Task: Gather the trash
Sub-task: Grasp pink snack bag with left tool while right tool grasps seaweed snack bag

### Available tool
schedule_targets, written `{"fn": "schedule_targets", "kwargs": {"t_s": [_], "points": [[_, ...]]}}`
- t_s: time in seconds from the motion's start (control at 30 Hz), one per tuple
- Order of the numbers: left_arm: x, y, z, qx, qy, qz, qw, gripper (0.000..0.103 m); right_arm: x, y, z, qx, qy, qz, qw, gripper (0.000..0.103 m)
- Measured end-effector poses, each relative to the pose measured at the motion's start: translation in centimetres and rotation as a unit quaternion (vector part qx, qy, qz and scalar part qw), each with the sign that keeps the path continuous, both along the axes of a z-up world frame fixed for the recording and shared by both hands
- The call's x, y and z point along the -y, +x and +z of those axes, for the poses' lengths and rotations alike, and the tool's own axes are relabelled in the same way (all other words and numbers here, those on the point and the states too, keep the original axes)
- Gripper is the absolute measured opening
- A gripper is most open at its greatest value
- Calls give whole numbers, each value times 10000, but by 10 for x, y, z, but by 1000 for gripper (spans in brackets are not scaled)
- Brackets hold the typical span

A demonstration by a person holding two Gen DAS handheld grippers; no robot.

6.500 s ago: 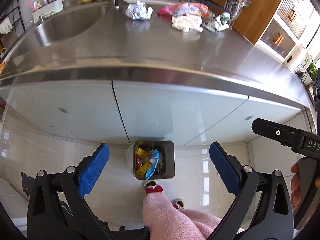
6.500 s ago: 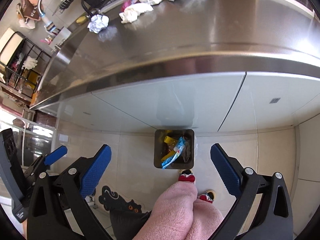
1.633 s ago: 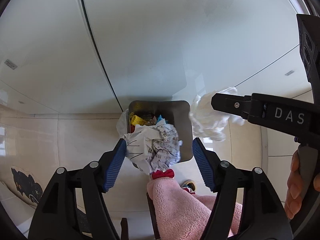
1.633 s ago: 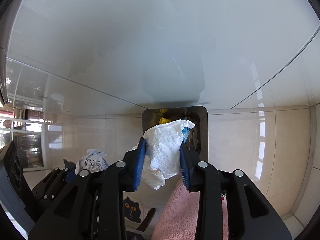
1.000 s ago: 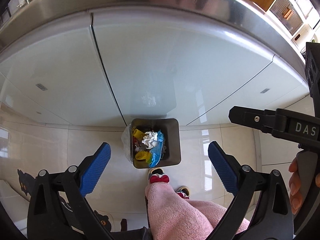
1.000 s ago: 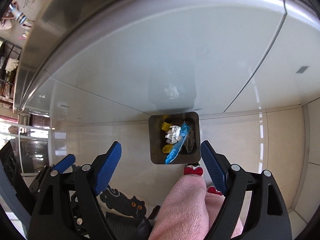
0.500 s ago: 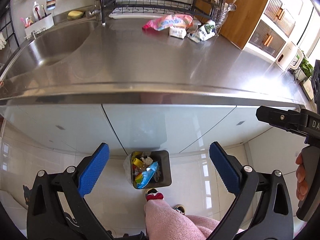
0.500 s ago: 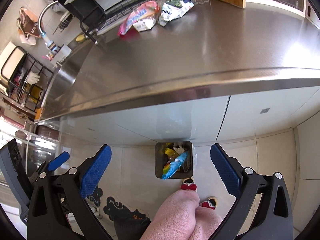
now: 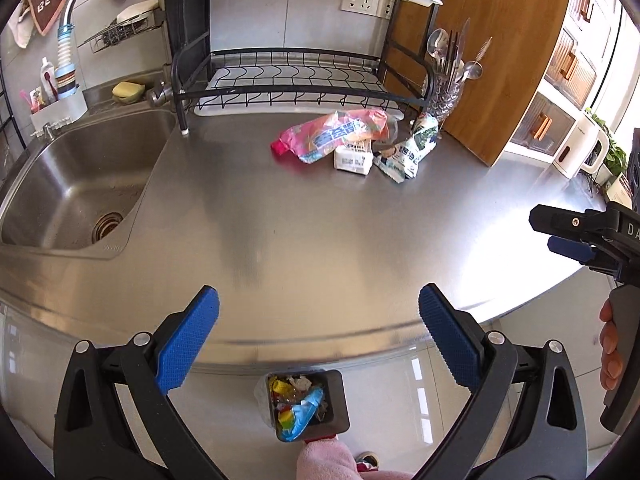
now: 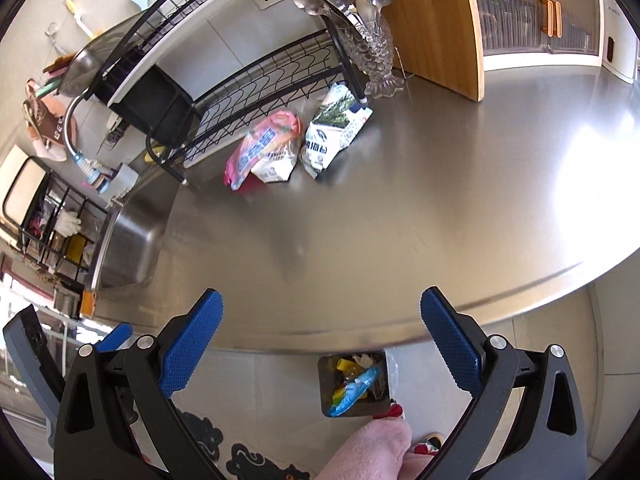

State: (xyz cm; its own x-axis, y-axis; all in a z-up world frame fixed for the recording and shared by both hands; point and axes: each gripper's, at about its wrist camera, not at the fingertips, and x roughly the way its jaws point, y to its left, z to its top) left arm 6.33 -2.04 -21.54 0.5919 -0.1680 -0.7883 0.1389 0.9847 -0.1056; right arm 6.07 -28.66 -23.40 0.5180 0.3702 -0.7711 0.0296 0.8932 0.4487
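Note:
Three pieces of trash lie together at the back of the steel counter [image 9: 320, 232], before the dish rack: a pink and orange wrapper [image 9: 332, 134] [image 10: 260, 144], a small white packet [image 9: 353, 159] [image 10: 276, 168] and a green and white pouch [image 9: 412, 148] [image 10: 334, 132]. On the floor below the counter edge stands the grey bin [image 9: 306, 404] [image 10: 354, 384], holding wrappers and crumpled paper. My left gripper [image 9: 318, 336] is open and empty above the counter's front edge. My right gripper [image 10: 320, 336] is open and empty too, and appears at the right of the left wrist view [image 9: 568, 236].
A sink [image 9: 76, 188] with a tap fills the left of the counter. A black dish rack [image 9: 288, 76] stands at the back, a glass cutlery holder [image 9: 446, 92] and a wooden board [image 9: 480, 52] to its right. A person's pink-trousered leg [image 9: 332, 462] is beside the bin.
Both grippers let crumpled paper drop into the bin, opened wide and rose from bin height to above the counter edge. The counter top and its remaining trash have come into view.

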Motion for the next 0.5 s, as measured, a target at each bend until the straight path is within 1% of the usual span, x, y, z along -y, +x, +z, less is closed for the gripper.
{"fn": "schedule_targets", "kwargs": {"t_s": [0.17,0.37,0.47,0.5], "points": [[1,55,1,23,25,-133,9999,95,-5,49,1,-33,41,-165,9999,99],[7,116,0,102,123,-440,9989,95,-16,100,-2,-56,-5,-343,9994,99],[9,146,-4,77,116,-579,9982,95,-21,123,-7,-93,-71,-402,9991,98],[11,155,-6,60,121,-617,9980,95,-22,130,-10,-121,-80,-425,9990,95]]}}
